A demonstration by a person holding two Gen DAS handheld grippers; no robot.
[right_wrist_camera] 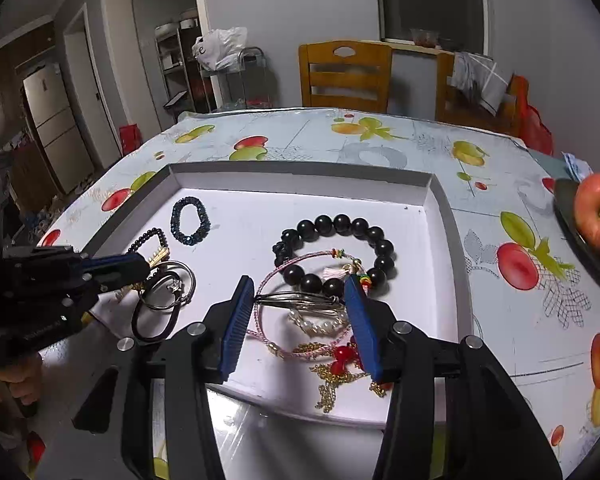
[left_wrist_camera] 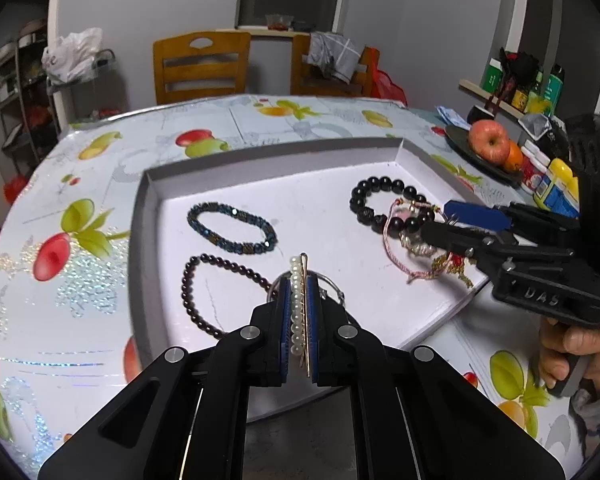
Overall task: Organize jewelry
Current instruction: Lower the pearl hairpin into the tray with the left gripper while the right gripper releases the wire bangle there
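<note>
The left gripper (left_wrist_camera: 299, 296) was clamped on a pearl hair pin (left_wrist_camera: 299, 304), its blue pads pressed against either side of the row of pearls and the gold bar, holding it above the near part of the white tray (left_wrist_camera: 260, 160). Just under the tip lay a silver ring bangle (right_wrist_camera: 168, 286) and a dark red beaded bracelet (left_wrist_camera: 204, 292), with a blue beaded bracelet (left_wrist_camera: 232, 226) farther back in the tray.

The right gripper (right_wrist_camera: 300, 308) stood spread wide, gripping nothing, its pads (right_wrist_camera: 236, 320) straddling the tangled pile at the tray's right side: a silver wire bangle (right_wrist_camera: 300, 300) ran across the gap between the pads, over a pink cord bracelet (right_wrist_camera: 268, 320), a pearl piece (right_wrist_camera: 320, 324) and a gold chain with red beads (right_wrist_camera: 340, 360) (whether either pad touched the bangle's ends could not be told). A large black bead bracelet (right_wrist_camera: 340, 248) lay just beyond, overlapping the pink cord.

The tray rested on a fruit-print tablecloth (left_wrist_camera: 80, 240), with an apple (left_wrist_camera: 488, 140) on a dark plate (left_wrist_camera: 460, 144) off to the right.
</note>
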